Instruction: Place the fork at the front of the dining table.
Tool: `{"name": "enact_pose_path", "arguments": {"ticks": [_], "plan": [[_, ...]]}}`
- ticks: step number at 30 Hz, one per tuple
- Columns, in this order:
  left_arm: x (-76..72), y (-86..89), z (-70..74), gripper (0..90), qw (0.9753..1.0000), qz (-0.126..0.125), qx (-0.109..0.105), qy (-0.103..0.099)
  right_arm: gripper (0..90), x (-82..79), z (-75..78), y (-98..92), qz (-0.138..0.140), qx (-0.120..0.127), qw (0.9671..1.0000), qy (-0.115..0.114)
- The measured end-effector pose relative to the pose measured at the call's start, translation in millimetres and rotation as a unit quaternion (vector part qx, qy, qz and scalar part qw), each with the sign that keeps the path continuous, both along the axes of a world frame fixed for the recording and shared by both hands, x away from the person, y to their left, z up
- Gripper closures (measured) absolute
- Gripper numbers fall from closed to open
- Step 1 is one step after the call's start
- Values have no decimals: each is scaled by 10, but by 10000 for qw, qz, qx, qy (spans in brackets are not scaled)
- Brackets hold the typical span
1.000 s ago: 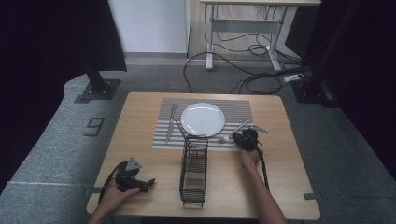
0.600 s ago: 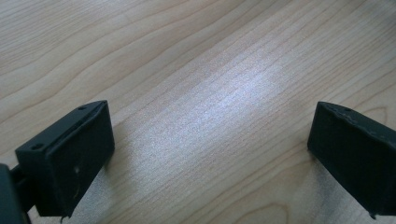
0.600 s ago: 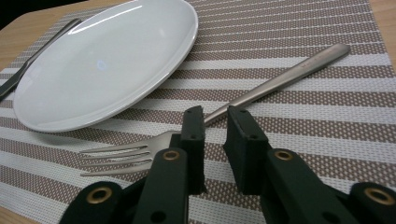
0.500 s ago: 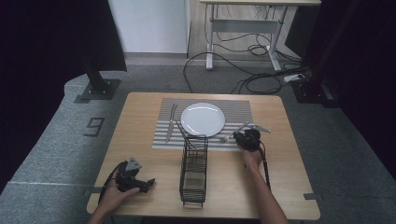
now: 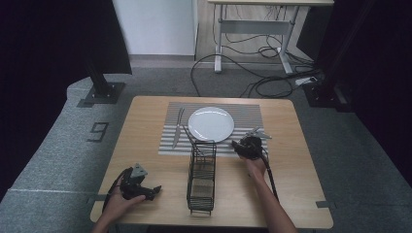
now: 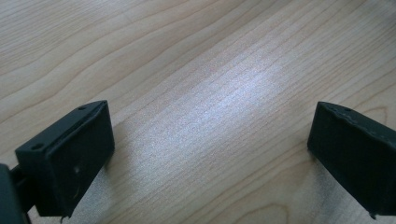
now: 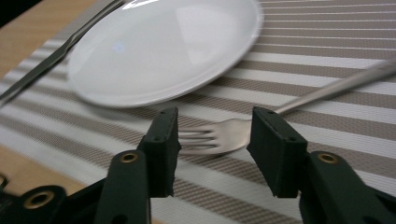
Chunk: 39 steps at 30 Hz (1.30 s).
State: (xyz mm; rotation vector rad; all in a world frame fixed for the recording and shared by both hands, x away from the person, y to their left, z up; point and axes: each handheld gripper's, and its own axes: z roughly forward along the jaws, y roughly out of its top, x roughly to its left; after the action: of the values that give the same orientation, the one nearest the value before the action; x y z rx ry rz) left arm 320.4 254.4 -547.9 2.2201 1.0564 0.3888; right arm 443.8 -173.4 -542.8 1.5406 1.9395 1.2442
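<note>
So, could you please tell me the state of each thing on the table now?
Fork: lying on the striped mat, head between the open jaws of the right gripper.
Plate: empty, on the mat.
Knife: flat, left of the plate.
Wire rack: upright.
Left gripper: open over bare wood.
</note>
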Motion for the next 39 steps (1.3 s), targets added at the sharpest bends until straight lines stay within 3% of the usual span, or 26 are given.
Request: {"name": "enact_pose_path", "arguments": {"ticks": [8,10,16,19,26,39], "plan": [[-1,0,0,4,10000,0,0,-1,493,-41,13,286,288,-395,9987,-148],[-1,0,0,3,10000,-1,1,-1,532,-31,4,312,259,-551,9981,-137],[-1,0,-1,3,10000,-2,-3,-3,771,-67,4,269,295,-713,9967,-243],[-1,0,0,3,10000,-2,-1,-1,788,-91,22,252,331,-757,9963,-247],[0,0,0,3,10000,-4,1,-1,815,-228,61,91,339,-696,9969,-168],[0,0,0,3,10000,-4,1,-1,799,-483,95,-468,-123,-642,9979,15]]}}
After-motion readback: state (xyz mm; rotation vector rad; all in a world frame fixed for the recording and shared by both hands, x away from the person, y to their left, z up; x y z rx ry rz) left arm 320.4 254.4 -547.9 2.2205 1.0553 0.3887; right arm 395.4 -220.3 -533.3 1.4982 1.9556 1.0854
